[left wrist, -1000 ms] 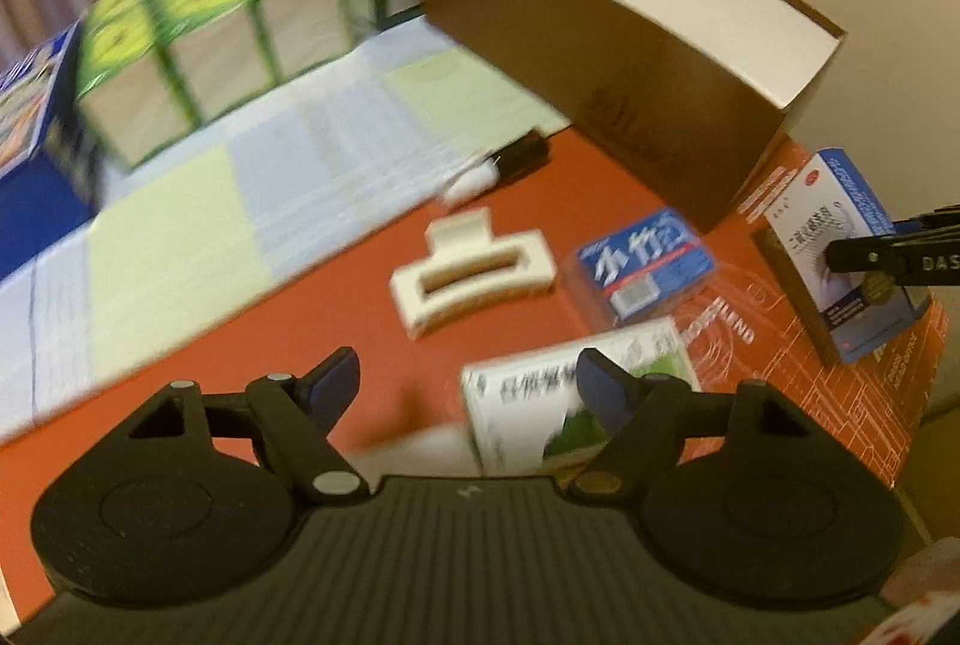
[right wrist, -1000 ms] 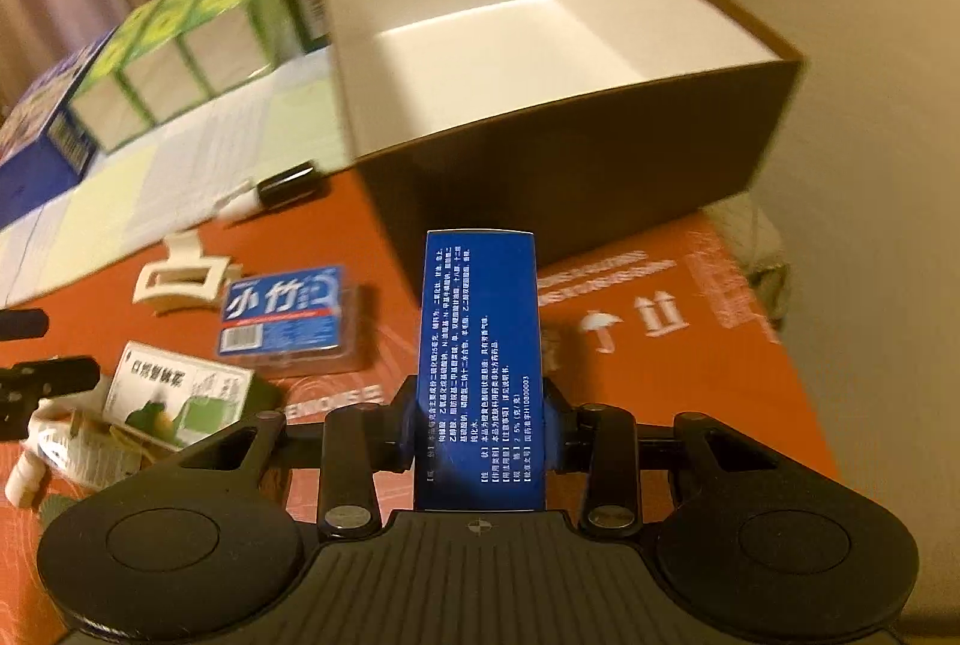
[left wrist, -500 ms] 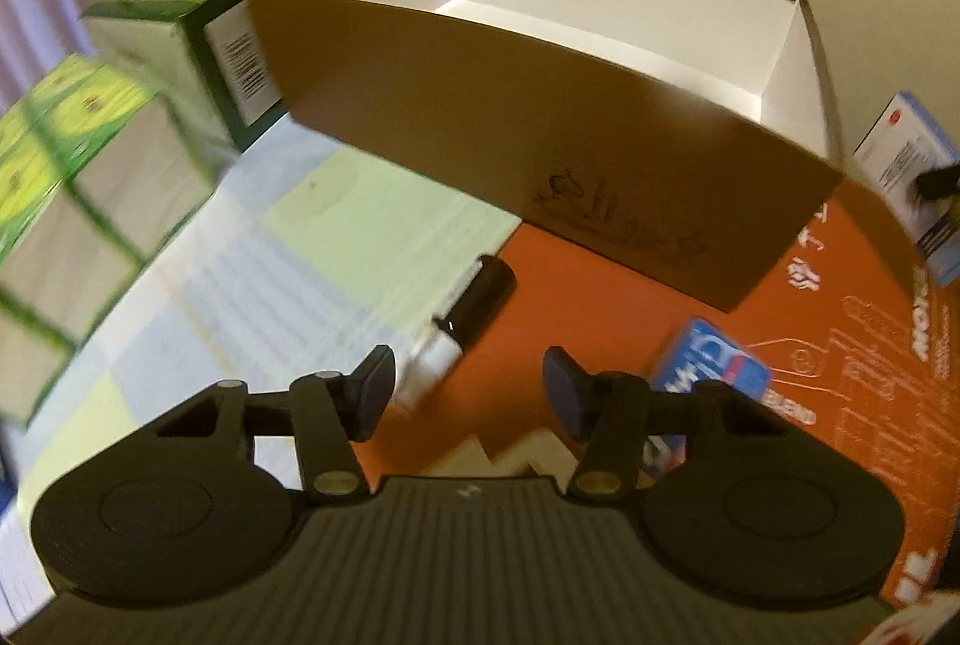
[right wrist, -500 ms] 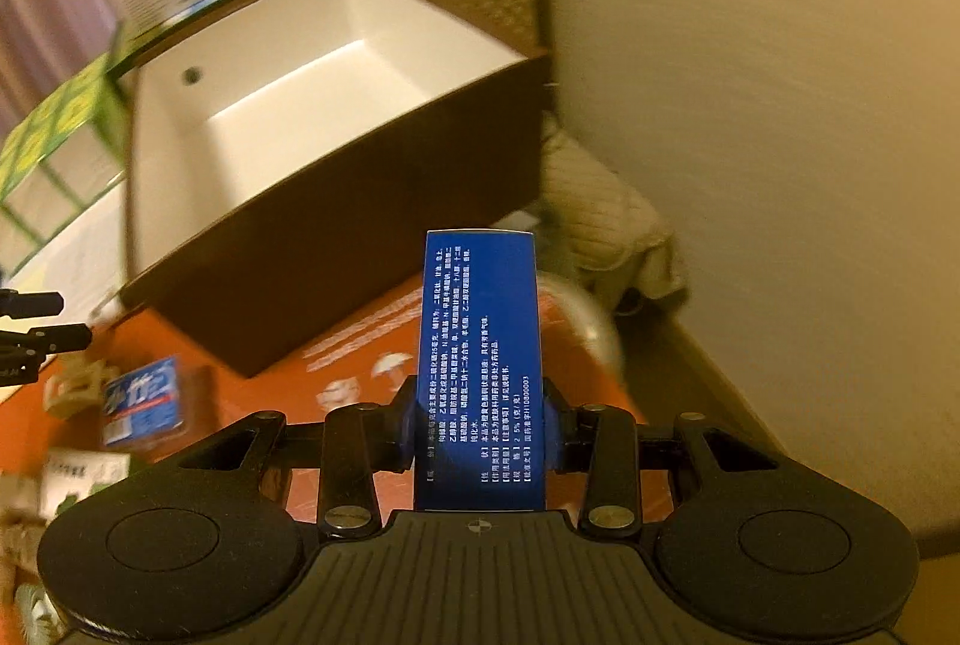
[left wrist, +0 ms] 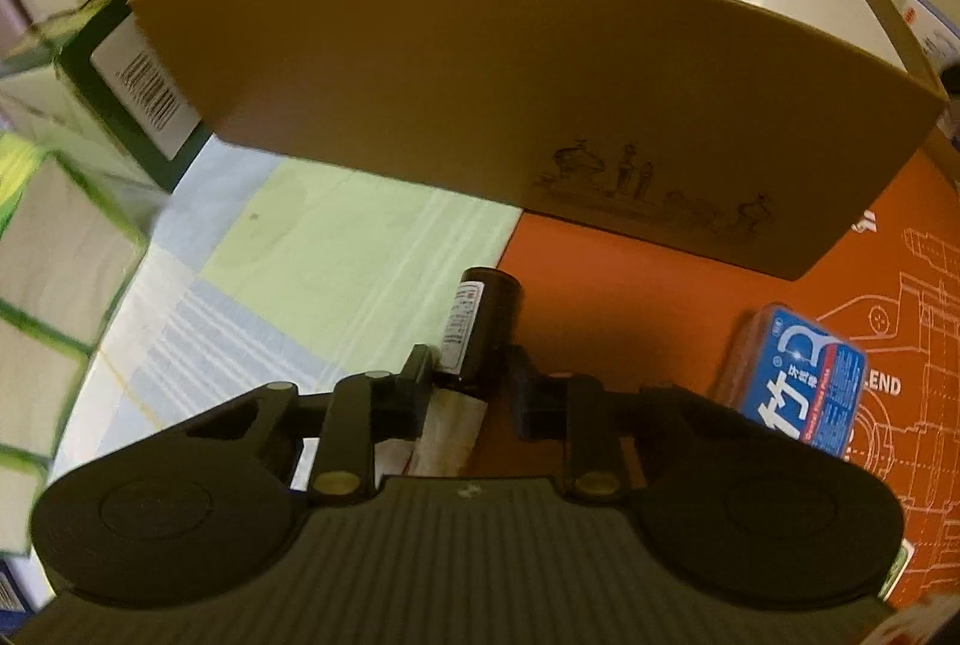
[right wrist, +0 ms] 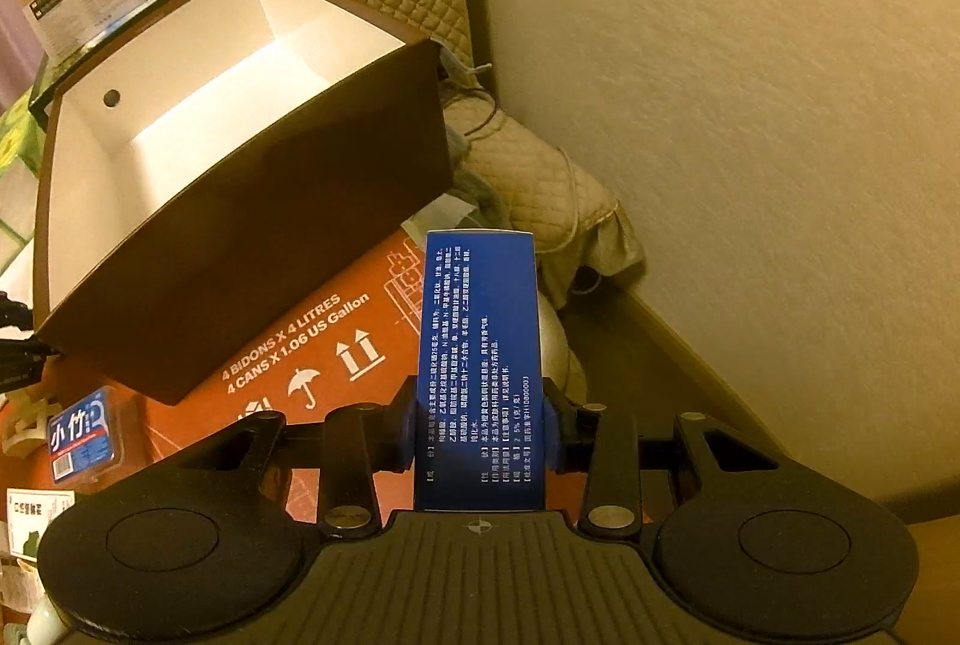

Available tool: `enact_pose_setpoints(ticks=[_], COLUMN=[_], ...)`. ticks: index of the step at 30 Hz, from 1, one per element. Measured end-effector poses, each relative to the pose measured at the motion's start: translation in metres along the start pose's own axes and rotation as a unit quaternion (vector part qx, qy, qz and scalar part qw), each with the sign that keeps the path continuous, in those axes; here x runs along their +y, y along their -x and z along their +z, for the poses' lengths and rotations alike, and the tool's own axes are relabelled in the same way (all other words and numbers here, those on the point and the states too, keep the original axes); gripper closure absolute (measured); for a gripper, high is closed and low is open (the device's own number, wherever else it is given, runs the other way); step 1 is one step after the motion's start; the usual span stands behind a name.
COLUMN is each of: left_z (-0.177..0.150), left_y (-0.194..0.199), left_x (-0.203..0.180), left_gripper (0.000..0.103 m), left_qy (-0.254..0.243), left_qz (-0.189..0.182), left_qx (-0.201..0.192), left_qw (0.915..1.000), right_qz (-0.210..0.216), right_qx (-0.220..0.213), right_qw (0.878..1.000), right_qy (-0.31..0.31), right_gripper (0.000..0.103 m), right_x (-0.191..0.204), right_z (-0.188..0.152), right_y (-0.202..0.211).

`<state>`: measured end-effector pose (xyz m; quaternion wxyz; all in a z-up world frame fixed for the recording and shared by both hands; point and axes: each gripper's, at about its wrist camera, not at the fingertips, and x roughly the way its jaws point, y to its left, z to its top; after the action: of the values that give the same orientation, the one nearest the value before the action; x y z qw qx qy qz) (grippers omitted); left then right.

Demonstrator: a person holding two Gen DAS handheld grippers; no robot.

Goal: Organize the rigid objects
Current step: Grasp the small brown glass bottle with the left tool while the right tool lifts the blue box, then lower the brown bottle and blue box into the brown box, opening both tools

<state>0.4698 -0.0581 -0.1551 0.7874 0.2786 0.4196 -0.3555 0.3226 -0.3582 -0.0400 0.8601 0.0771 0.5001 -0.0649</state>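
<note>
The left gripper point(left wrist: 470, 384) closes its jaws around a small dark brown bottle with a white label point(left wrist: 485, 322) lying on the worktop before the open brown cardboard box point(left wrist: 540, 123), while the right gripper point(right wrist: 480, 432) grips a tall blue carton point(right wrist: 480, 369), both seemingly awaiting lifting into that box.

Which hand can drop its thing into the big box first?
Probably the right. The right gripper already clamps the blue carton beside the open box, while the left gripper only straddles the dark bottle on the table.
</note>
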Motion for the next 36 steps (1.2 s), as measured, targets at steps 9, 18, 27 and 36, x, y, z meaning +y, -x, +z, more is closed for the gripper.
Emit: enact_pose_setpoints(ticks=[9,18,27,36], left_z=[0.004,0.022,0.056,0.108], left_y=[0.020,0.083,0.134,0.145], left_x=[0.000,-0.009,-0.030,-0.057], left_gripper=[0.081,0.082,0.082,0.082], left_qy=[0.048,0.127,0.171,0.198], left_qz=[0.009,0.026,0.046,0.039], left_qx=[-0.010,-0.030,-0.071,-0.105], left_qw=[0.9988,0.9911,0.9816,0.9737], right_qz=[0.011,0.057,0.128,0.184], right_qx=[-0.011,-0.043,-0.089,-0.121], right_qw=[1.000,0.996,0.981,0.958], right_qy=[0.013,0.052,0.120,0.185], right_gripper=[0.067,0.067,0.067,0.067], right_x=[-0.003,-0.001,0.015,0.047], right_z=[0.002,0.022,0.052,0.099], right_y=[0.007,0.039,0.072,0.066])
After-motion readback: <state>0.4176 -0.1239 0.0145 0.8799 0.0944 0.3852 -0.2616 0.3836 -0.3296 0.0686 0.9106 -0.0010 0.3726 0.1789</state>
